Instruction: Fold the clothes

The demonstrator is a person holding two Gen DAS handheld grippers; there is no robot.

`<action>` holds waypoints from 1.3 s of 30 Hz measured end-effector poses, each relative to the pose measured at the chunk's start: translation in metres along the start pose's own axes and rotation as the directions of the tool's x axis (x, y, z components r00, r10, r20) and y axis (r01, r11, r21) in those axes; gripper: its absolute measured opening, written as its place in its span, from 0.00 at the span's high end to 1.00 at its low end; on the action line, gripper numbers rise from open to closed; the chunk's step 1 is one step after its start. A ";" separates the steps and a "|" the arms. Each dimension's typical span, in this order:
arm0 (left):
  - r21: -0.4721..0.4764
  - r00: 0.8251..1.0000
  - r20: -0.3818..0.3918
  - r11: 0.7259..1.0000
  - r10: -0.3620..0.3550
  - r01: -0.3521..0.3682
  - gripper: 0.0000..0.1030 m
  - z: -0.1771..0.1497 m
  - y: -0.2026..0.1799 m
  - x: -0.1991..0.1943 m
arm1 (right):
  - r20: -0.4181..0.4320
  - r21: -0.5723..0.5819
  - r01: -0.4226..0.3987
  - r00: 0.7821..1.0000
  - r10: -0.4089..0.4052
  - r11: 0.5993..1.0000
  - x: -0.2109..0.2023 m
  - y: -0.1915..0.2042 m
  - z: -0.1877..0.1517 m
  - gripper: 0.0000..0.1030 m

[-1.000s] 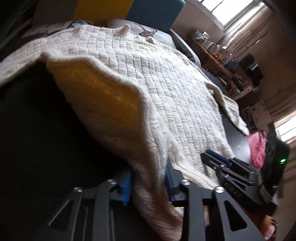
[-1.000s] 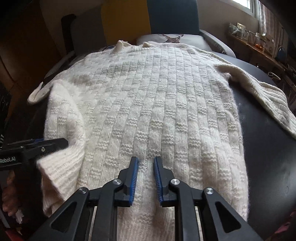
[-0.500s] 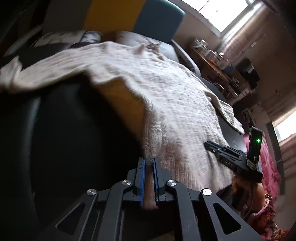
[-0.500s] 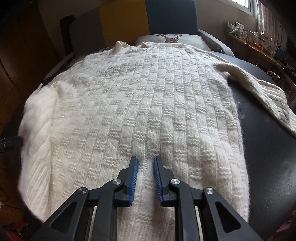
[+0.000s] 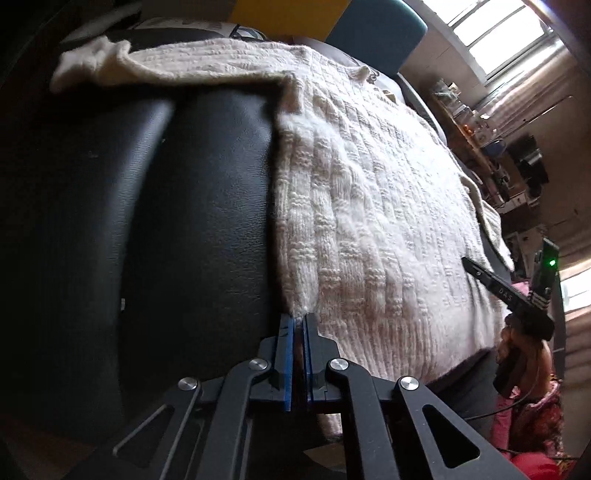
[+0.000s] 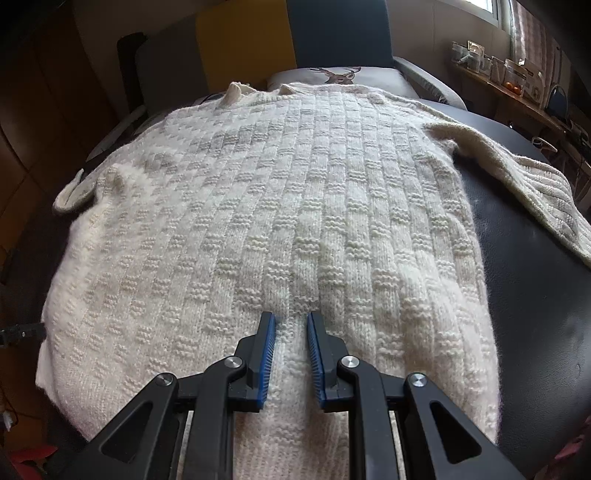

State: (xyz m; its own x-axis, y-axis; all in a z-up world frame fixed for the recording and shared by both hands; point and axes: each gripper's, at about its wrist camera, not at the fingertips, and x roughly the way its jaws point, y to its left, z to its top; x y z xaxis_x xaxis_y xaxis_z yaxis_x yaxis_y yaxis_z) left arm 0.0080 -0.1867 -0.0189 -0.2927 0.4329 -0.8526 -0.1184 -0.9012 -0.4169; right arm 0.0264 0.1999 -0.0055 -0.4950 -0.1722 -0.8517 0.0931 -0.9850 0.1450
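A cream knit sweater [image 6: 295, 206] lies spread flat on a black padded surface [image 6: 535, 295], collar at the far end. One sleeve [image 6: 535, 184] trails off to the right. My left gripper [image 5: 299, 323] is shut on the sweater's [image 5: 369, 221] lower left corner, at the edge of the black surface [image 5: 184, 221]. My right gripper [image 6: 291, 325] rests on the sweater's lower middle, with its jaws a little apart and knit fabric between them. It also shows in the left wrist view [image 5: 509, 295] at the right.
A deer-print cushion [image 6: 340, 75] and yellow and blue chair backs [image 6: 291, 33] stand beyond the collar. A shelf with jars [image 6: 498, 74] runs along the right wall. Pink fabric [image 5: 532, 424] lies low on the right.
My left gripper has closed on the sweater's corner and drawn the lifted left side down and outward. That side now lies flat. My right gripper has stayed in place.
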 end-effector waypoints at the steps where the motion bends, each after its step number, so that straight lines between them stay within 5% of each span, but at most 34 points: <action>1: 0.004 1.000 0.003 1.000 0.011 -0.011 0.95 -0.001 -0.001 -0.001 | 0.001 -0.003 0.004 1.000 -0.004 1.000 0.000 0.001 0.000 0.83; 5: 0.079 0.999 0.027 0.996 0.028 -0.030 0.95 -0.006 -0.016 -0.013 | 0.000 -0.005 -0.006 1.000 0.006 1.000 -0.004 -0.001 0.002 0.83; 8: 0.121 0.997 0.076 0.993 -0.026 0.016 0.94 -0.002 -0.025 -0.031 | -0.007 0.007 -0.046 0.999 0.046 0.999 -0.011 -0.008 0.007 0.82; 12: 0.179 0.986 0.146 0.982 -0.086 0.059 0.92 0.014 -0.045 -0.042 | 0.143 0.044 -0.040 0.989 0.033 0.998 -0.065 -0.038 0.015 0.74; 16: 0.294 0.992 0.126 0.956 -0.012 -0.026 0.92 0.028 -0.077 -0.017 | 0.143 0.176 -0.084 0.988 0.059 0.981 -0.096 -0.087 0.010 0.67; 21: 0.377 0.993 0.082 0.919 0.089 -0.114 0.92 0.035 -0.099 0.029 | 0.013 0.296 -0.103 0.994 0.104 0.950 -0.087 -0.126 -0.028 0.67; 26: 0.333 0.988 0.069 0.930 0.141 -0.156 0.91 0.043 -0.088 0.052 | -0.026 0.341 -0.189 0.977 0.211 0.921 -0.064 -0.127 -0.060 0.67; 30: 0.322 0.985 0.075 0.931 0.154 -0.171 0.91 0.045 -0.086 0.051 | 0.027 0.368 -0.229 0.971 0.236 0.901 -0.055 -0.123 -0.062 0.93; 36: 0.300 0.983 0.100 0.938 0.152 -0.176 0.90 0.036 -0.085 0.049 | 0.073 0.307 -0.063 0.996 0.042 0.950 -0.088 -0.131 -0.045 0.94; 39: 0.325 0.977 0.133 0.924 0.166 -0.201 0.90 0.032 -0.089 0.048 | -0.011 0.321 -0.081 0.996 0.089 0.943 -0.067 -0.131 -0.053 0.93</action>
State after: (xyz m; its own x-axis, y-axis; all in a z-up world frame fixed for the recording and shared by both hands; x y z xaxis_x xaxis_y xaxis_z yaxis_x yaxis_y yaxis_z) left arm -0.0259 -0.0867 -0.0130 -0.4317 0.2708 -0.8604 -0.3591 -0.9266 -0.1114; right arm 0.0930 0.3411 0.0061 -0.4747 -0.2595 -0.8410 -0.1497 -0.9178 0.3677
